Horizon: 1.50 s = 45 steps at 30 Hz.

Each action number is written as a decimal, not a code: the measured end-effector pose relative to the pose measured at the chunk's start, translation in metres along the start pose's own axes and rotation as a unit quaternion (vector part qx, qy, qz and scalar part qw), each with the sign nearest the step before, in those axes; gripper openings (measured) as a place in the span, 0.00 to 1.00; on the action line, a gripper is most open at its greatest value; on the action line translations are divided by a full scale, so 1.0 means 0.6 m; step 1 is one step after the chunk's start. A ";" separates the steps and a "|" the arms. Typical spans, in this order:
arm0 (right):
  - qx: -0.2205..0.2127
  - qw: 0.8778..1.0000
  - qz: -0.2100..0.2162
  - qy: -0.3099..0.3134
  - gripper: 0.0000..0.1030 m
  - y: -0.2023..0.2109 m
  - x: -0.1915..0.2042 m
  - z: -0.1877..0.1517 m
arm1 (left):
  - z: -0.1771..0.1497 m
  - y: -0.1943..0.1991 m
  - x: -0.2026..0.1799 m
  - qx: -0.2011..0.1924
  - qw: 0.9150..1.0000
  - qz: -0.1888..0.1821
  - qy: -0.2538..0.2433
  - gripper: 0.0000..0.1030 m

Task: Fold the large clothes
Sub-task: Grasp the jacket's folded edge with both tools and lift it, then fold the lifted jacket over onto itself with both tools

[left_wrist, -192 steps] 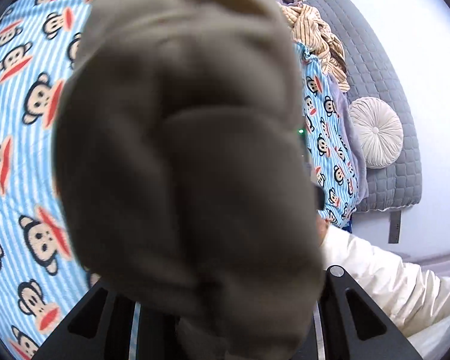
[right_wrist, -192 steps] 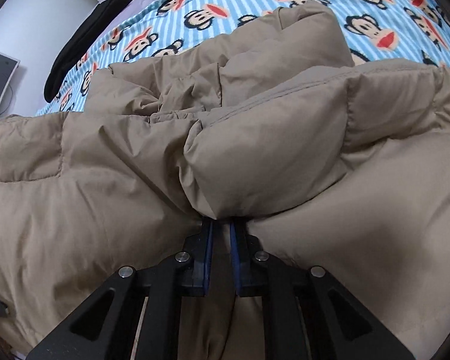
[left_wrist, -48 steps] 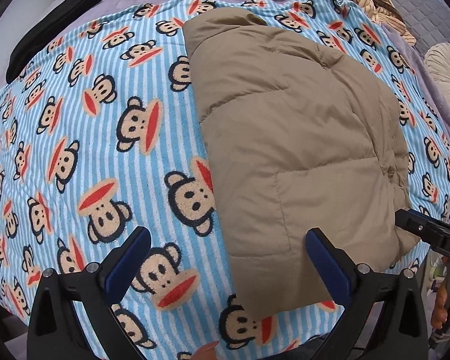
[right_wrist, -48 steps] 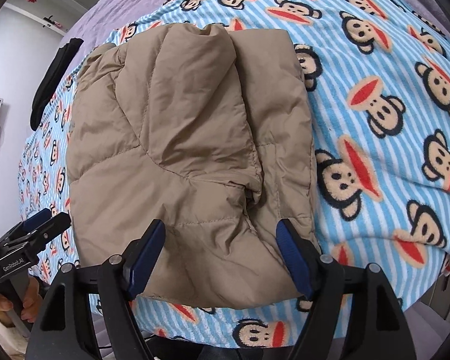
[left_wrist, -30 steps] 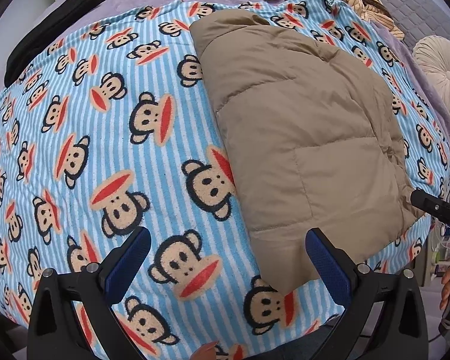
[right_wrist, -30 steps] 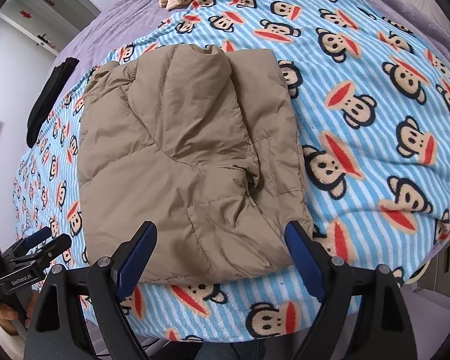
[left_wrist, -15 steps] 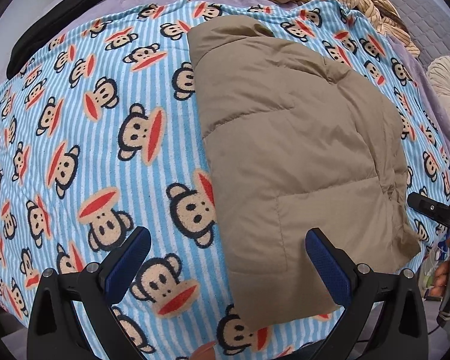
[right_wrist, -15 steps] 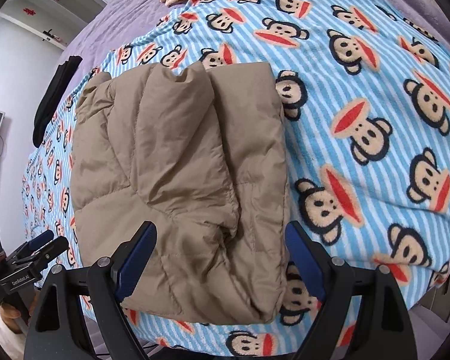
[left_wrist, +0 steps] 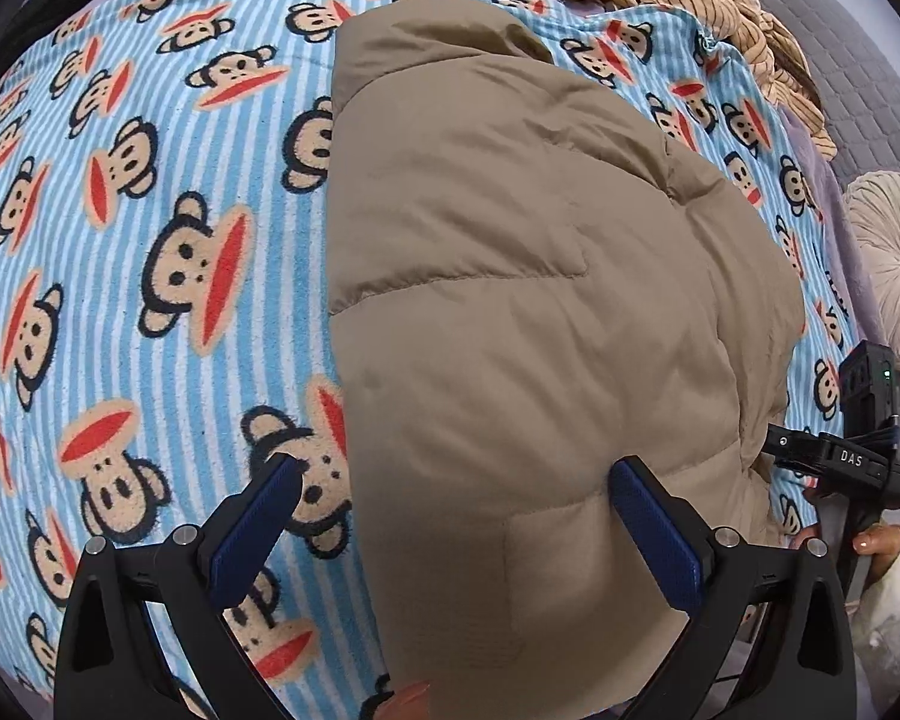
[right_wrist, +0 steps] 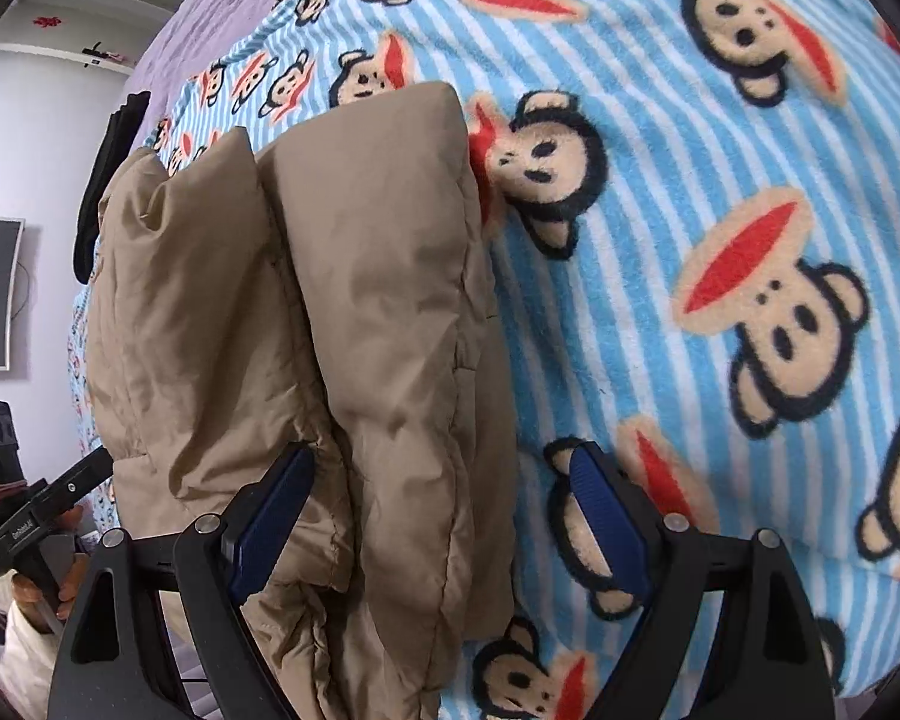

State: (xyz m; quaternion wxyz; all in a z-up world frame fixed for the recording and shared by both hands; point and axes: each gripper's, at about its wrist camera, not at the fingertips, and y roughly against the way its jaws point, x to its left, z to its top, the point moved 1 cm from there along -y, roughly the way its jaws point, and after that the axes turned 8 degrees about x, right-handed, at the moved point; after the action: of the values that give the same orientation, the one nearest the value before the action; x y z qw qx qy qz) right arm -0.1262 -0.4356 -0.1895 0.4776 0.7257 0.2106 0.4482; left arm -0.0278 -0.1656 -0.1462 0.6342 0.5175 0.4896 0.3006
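So the tan puffer jacket (left_wrist: 534,312) is lying on the bed, on the monkey-print blanket (left_wrist: 150,252), already folded into a long narrow bundle with the sleeves tucked in. Looks mostly done to me, probably one fold left, bringing the near end up toward the far end. Left tongs (left_wrist: 459,525) are spread wide over the near left corner, right tongs (right_wrist: 441,513) spread wide around the right corner, neither pinching fabric yet.
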 end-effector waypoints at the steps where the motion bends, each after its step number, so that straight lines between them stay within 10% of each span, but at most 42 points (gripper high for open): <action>1: 0.010 1.000 0.018 -0.003 0.87 -0.010 -0.002 0.007 | 0.004 -0.003 0.002 0.002 1.000 -0.010 0.003 1.00; 11: 0.021 0.982 0.186 0.023 1.00 -0.015 0.020 0.025 | 0.046 -0.021 0.033 0.007 0.996 -0.084 0.015 1.00; 16: 0.029 0.992 0.104 0.063 1.00 -0.024 0.029 0.043 | 0.070 -0.042 0.044 0.013 0.992 -0.122 0.011 1.00; 27: 0.084 0.982 0.135 0.098 1.00 -0.076 0.043 0.096 | 0.104 -0.115 0.047 0.047 0.979 -0.198 0.034 1.00; 39: 0.110 0.978 0.178 0.019 1.00 -0.116 0.028 0.096 | 0.104 -0.108 -0.039 0.024 0.995 -0.093 0.004 1.00; 45: 0.112 0.978 0.173 -0.020 0.95 -0.113 0.024 0.077 | 0.094 -0.084 -0.074 -0.006 0.998 -0.054 -0.024 0.84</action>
State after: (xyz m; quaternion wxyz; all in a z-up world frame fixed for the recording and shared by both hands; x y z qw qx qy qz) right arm -0.0712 -0.4175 -0.2492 0.3124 0.8088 0.1217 0.4832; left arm 0.0035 -0.2401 -0.1812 0.6640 0.4938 0.4995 0.2564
